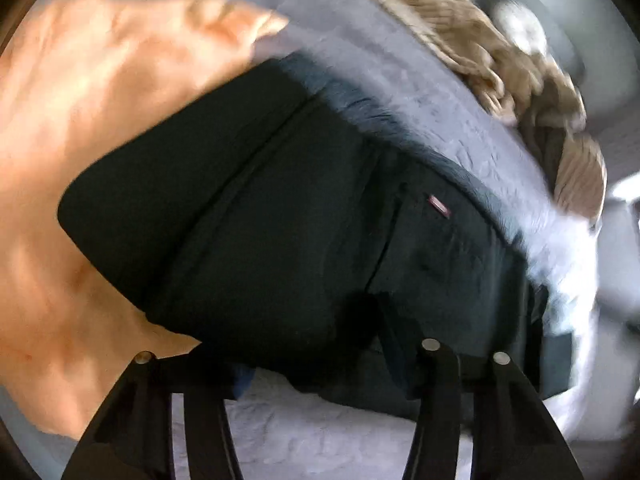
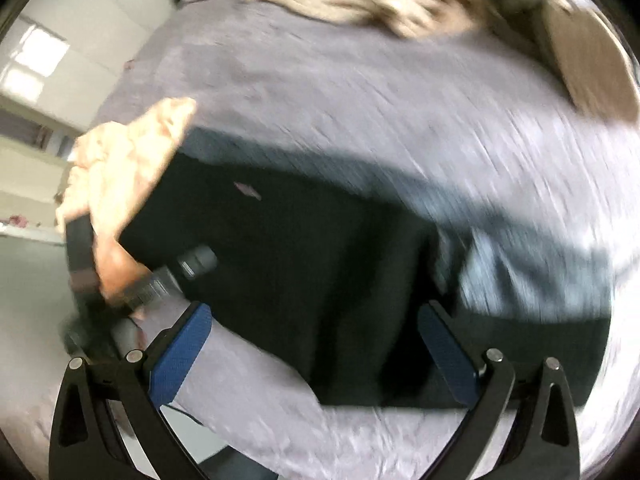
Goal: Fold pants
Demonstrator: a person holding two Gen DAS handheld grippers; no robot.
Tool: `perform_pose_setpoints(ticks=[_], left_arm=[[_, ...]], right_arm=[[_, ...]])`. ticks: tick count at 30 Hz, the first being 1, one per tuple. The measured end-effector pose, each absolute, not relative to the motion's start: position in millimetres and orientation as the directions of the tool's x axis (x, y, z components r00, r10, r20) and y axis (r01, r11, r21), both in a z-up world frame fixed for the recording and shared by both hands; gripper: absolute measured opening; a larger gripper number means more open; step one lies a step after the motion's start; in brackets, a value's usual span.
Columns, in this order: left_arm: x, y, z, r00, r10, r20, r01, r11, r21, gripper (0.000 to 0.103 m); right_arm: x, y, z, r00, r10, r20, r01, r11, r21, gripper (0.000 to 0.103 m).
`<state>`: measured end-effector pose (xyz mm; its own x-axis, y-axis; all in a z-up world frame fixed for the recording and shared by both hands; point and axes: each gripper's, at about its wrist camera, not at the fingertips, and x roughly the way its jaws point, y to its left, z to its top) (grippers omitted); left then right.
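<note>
Left tongs [image 1: 316, 344] pinching the near edge of the dark pants [image 1: 248, 208].
Right tongs [image 2: 316, 344] hovering wide and empty above them; the pants running left to right across the bed [image 2: 360, 100].

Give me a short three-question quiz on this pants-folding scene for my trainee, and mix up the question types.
1. What colour are the pads on the right gripper's fingers?
2. The dark pants lie on: A) a wooden table, B) a lavender bedspread, C) a tiled floor.
3. True or false: the right gripper is shut on the pants.

Key: 1) blue. 2) B, the bedspread. 3) False, its fingers stand open over the pants.
</note>
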<state>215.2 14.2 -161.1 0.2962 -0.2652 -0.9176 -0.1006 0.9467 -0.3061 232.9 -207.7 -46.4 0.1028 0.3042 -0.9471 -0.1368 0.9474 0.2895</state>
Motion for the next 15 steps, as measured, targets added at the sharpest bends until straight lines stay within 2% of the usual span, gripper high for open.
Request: perform_pose_setpoints(ticks=[3,6,9,15], left_arm=[[203.7,-33.4,-147.5,0.39,-0.021,-0.921,0.103,0.994,0.021,0.053],[195.6,-62.9,-144.8,0.462,0.112,-0.88,0.187,0.957,0.221,0.053],[194.5,-65.2,-143.9,0.476,0.141,-0.868,0.194,0.946,0.26,0.053],[196.3,-71.7,-142.9,0.489,0.151,-0.859,0.205,0.937,0.282,0.053]], right_arm=[[271.0,-164.5,-34.7,0.05,0.352,-0.935,-0.236,0.913,0.332,0.103],[297.8,-114.8,-28.2,-0.021,0.369,-0.929,-0.323,0.877,0.355,0.103],[313.9,-59.4,-31.9,-0.131,0.354,-0.926,-0.404,0.834,0.376,0.103],[312.0,20.3,-76.3,-0.33,0.189,-0.925,-0.532,0.772,0.347,0.103]])
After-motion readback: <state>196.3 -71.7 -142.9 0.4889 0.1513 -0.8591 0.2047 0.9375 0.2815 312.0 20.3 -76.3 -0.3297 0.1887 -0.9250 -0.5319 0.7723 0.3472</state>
